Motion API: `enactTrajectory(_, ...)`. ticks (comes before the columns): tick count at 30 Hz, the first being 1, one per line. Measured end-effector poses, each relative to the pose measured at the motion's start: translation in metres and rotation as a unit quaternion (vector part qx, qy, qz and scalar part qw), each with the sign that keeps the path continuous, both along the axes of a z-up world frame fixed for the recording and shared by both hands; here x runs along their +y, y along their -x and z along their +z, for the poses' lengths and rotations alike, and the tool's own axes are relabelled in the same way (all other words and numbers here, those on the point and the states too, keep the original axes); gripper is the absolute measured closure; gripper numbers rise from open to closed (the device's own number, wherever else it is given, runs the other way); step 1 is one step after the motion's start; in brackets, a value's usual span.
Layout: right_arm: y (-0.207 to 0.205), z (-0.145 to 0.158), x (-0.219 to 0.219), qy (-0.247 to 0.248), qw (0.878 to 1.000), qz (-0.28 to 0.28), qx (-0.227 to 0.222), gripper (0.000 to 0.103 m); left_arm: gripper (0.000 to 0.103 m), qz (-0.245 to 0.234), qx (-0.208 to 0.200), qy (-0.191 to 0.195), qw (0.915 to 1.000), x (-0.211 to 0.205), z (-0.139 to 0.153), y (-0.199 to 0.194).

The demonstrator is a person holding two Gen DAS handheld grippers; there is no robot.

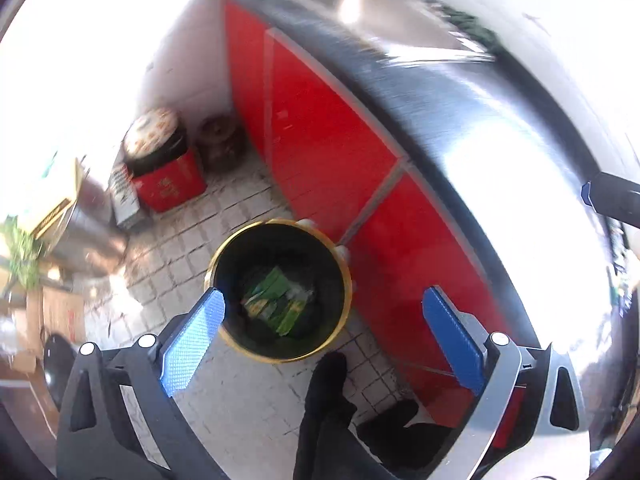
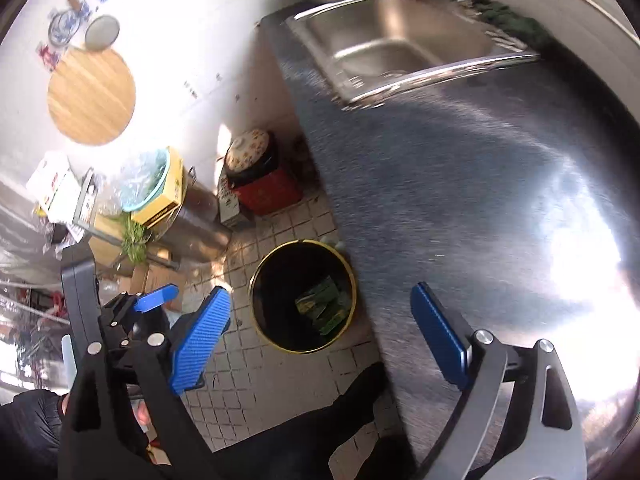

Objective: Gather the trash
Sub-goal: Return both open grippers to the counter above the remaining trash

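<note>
A black trash bin with a gold rim stands on the tiled floor beside the red cabinet. Green wrappers lie at its bottom. My left gripper hovers above the bin, open and empty, its blue pads wide apart. In the right wrist view the bin with the green wrappers sits below the counter edge. My right gripper is open and empty, above the floor and counter edge. The left gripper shows at the left of that view.
A dark steel counter with a sink runs along the right. Red cabinet doors stand under it. A red box with a pot stands in the corner. Boxes, a bowl and greens crowd the left. My dark shoe is near the bin.
</note>
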State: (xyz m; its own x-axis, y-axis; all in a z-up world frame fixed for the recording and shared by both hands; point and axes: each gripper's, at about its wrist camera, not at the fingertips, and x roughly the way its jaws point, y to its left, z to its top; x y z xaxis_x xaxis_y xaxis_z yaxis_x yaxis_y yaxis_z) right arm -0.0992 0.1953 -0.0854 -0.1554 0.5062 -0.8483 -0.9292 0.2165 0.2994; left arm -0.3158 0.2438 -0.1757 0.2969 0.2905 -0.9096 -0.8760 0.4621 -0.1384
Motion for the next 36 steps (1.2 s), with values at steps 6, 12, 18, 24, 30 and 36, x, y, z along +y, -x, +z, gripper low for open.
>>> enactTrajectory(6, -0.11, 0.043, -0.125, -0.024, 0.982, -0.181, -0.041, 0.013, 0.007, -0.158, -0.018, -0.039, 0.9865, -0.043, 0.049, -0.121)
enactTrajectory(12, -0.178, 0.07, -0.268, -0.026, 0.932, -0.352, -0.077, 0.013, 0.007, -0.301, -0.039, -0.043, 0.9518, -0.12, 0.084, -0.246)
enactTrajectory(18, -0.201, 0.074, -0.384, -0.018, 0.882, -0.464, -0.08, 0.013, 0.007, -0.388, -0.063, -0.022, 0.9191, -0.203, 0.11, -0.329)
enactTrajectory(24, -0.203, 0.061, -0.437, -0.019, 0.865, -0.497, -0.066, 0.013, 0.007, -0.431, -0.057, -0.023, 0.9002, -0.251, 0.11, -0.361)
enactTrajectory(30, -0.21, 0.059, -0.444, -0.025, 0.866, -0.497, -0.059, 0.013, 0.007, -0.444, -0.045, -0.034, 0.8945, -0.26, 0.106, -0.373)
enactTrajectory(36, -0.228, 0.06, -0.442, -0.031, 0.865, -0.498, -0.062, 0.013, 0.007, -0.431, -0.043, -0.03, 0.901, -0.254, 0.103, -0.388)
